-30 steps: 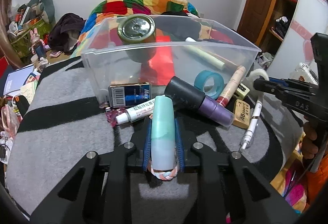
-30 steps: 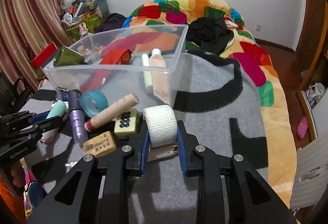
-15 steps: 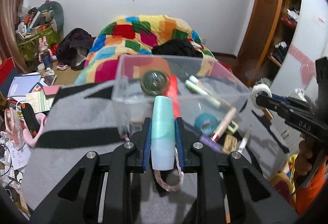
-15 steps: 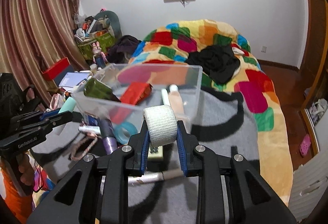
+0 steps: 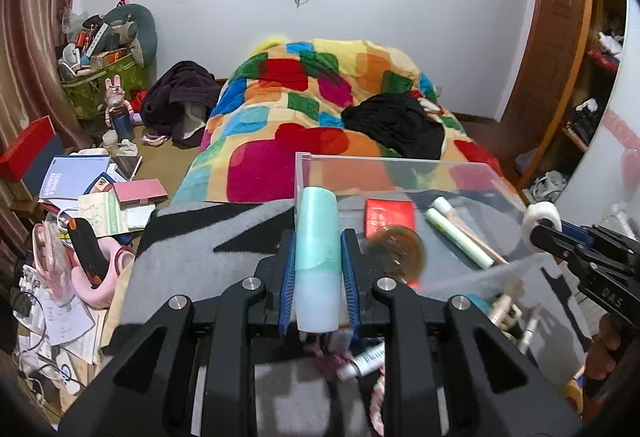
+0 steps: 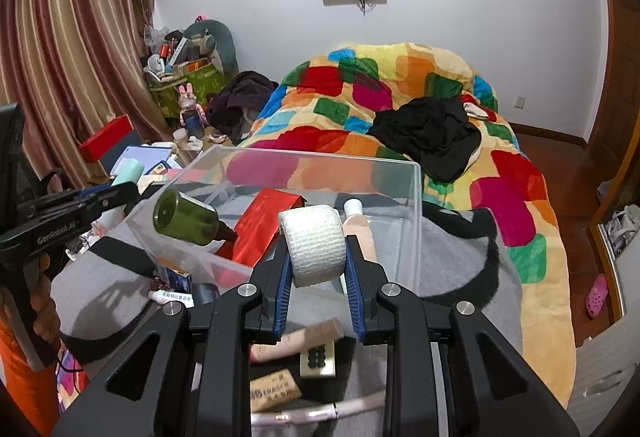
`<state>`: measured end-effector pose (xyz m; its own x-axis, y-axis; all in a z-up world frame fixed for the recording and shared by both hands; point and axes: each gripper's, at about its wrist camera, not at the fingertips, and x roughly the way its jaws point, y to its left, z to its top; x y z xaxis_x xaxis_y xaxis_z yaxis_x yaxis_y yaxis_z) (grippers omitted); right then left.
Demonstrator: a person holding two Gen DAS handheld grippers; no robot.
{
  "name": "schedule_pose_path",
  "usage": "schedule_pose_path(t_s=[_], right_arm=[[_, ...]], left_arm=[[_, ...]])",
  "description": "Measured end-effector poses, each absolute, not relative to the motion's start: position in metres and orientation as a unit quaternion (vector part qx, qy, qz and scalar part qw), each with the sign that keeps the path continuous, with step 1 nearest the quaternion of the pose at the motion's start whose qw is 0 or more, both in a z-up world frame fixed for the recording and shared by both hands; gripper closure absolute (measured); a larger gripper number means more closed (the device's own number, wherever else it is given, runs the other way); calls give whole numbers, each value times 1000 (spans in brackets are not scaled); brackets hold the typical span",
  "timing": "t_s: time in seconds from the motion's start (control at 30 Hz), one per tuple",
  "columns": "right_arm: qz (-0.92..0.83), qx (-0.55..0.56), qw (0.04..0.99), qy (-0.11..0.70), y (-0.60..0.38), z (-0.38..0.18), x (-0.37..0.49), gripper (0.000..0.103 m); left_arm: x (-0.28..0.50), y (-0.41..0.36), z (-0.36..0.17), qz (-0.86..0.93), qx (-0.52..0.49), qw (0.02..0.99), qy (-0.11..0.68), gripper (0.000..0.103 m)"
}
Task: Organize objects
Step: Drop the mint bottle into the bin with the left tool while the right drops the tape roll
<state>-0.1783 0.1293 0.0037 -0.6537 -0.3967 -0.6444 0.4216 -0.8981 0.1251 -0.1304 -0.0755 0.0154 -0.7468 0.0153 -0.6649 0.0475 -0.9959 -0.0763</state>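
My left gripper (image 5: 318, 279) is shut on a mint-green tube (image 5: 318, 257) and holds it high, at the near left corner of the clear plastic bin (image 5: 400, 163). My right gripper (image 6: 317, 269) is shut on a white gauze roll (image 6: 314, 243), raised over the bin's near wall (image 6: 320, 161). The bin holds a green can (image 6: 184, 217), a red packet (image 6: 260, 227) and pale tubes (image 5: 458, 237). The right gripper also shows at the right in the left wrist view (image 5: 568, 241); the left one shows at the left in the right wrist view (image 6: 80, 203).
Loose items lie on the grey blanket (image 6: 460, 269) in front of the bin: an eraser (image 6: 276, 389), a button block (image 6: 318, 357), a beige tube (image 6: 296, 339), a white tube (image 5: 362, 359). A colourful quilt (image 5: 320, 105) lies behind. Floor clutter sits at the left (image 5: 80, 197).
Both grippers have risen from blanket level with their objects and now look down over the bin. The loose items have dropped to the bottom of both views.
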Motion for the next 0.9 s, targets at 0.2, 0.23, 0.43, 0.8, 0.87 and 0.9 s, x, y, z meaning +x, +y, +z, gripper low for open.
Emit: schedule_pose_path(t_s=[0.2,0.23,0.43,0.8,0.87,0.9], right_arm=[[-901,367,228,33,114,-6,-195,81],[-900,370,229,37,112,-8,-197,81],[-893,384,228,54,97,-20,-206,81],[-892,383,228,71,88,-20,-202,69],[-896,374,227,72,89,-16,-198,59],[-898,370,225,74,89,-14,-196,57]], left_arm=[[-153,-70,4,-927,374,3,32,82],[-156,-68,2,-926,377,-2,33,82],[-163,-64,-3,-921,387,-19,38,82],[-151,-60,4,-925,376,-34,35,75],[-146,-59,7,-928,370,-34,35,70],[-143,-58,9,-929,366,-35,34,67]])
